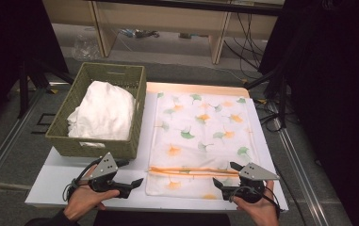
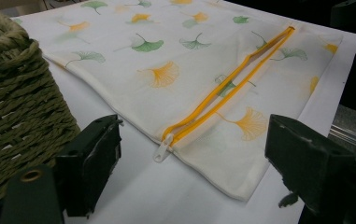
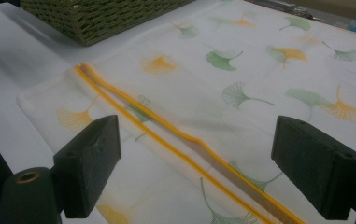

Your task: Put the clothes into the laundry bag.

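Both hand-held grippers sit at the near edge of the desk (image 1: 40, 188), on either side of the printed pillowcase (image 1: 200, 136), which serves as the landmark. Left gripper (image 1: 137, 181) rests just off the pillowcase's near-left corner, fingers (image 2: 94, 158) apart with nothing between them; in the left gripper view the white zipper pull (image 2: 162, 150) lies just ahead of it, at the end of the orange zipper (image 1: 193, 172). Right gripper (image 1: 224, 176) rests at the near-right corner, fingers (image 3: 89, 158) likewise spread and empty, over the cloth beside the zipper line. The pillowcase lies flat on the desk, its zipper band running across its near end; in both gripper views the two orange tracks stand apart along most of their length, so the opening appears unzipped. Left of the pillowcase, touching its edge or just beside it, stands a woven basket (image 1: 64, 141) holding a folded white insert (image 1: 104, 110).

Judged step: approach to the opening, before any grasp. The next move likely calls for one gripper to pinch the upper layer at the zipper lip and lift it, so the opening gapes. Thin cloth demands a shallow, precise pinch that catches one layer only.
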`<state>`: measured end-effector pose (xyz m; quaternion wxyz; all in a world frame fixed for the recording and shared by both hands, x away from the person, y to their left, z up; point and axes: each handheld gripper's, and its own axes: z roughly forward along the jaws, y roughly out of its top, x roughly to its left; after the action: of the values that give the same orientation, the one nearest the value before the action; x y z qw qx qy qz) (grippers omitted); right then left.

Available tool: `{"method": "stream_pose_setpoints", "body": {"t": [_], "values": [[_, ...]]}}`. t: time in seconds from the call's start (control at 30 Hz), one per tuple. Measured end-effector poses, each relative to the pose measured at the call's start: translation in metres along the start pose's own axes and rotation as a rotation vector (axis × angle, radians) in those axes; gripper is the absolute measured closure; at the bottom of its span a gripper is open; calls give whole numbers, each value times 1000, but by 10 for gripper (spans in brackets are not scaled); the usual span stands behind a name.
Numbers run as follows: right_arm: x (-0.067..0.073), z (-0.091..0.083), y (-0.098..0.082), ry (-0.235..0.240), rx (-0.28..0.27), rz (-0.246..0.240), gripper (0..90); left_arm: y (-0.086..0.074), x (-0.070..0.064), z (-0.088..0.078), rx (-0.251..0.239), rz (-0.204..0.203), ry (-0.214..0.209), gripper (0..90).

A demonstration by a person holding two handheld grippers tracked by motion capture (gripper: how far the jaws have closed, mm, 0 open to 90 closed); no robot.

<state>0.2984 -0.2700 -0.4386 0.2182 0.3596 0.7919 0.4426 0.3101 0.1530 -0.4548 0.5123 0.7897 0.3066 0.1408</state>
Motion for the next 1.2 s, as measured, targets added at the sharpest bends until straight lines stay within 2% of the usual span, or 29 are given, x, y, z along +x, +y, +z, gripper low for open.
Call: {"method": "stream_pose_setpoints", "body": {"t": [0.13,0.2,0.23,0.27,0.3,0.5,0.57,0.63,0.7,0.8,0.93,0.97,1.0,1.1,1.17,1.2], "values": [[-1,1,0,4,-9,0,165,0,0,0,1,1,3,181],[0,1,-1,19,8,17,165,0,0,0,1,1,5,181],[-1,1,-1,4,3,2,165,0,1,0,1,0,-1,181],[0,1,-1,15,8,21,165,1,1,1,4,-3,3,181],[-2,2,-1,12,0,7,165,1,1,1,4,-3,3,181],[-5,3,-1,-5,6,14,164,0,1,1,22,-8,23,181],[-9,5,0,-14,12,-27,163,0,2,1,20,0,22,181],[-11,7,0,-15,25,-11,162,1,1,1,12,-12,29,180],[-14,10,2,-10,27,-19,163,1,1,2,14,-10,29,181],[-20,15,5,-30,30,-62,165,1,-1,2,12,-16,24,181],[-23,19,6,-29,44,-66,167,1,-6,0,5,-14,19,181],[-24,23,7,-39,51,-89,169,2,-9,-1,-6,-13,16,181],[-25,26,8,-25,69,-93,171,2,-10,-2,-11,-15,11,181],[-27,32,9,-28,84,-113,178,2,-13,-3,-16,-10,7,181],[-28,40,10,-19,115,-131,201,2,-15,-3,-16,-5,9,181],[-30,47,12,-14,134,-154,204,3,-15,-3,-17,-3,12,181]]}}
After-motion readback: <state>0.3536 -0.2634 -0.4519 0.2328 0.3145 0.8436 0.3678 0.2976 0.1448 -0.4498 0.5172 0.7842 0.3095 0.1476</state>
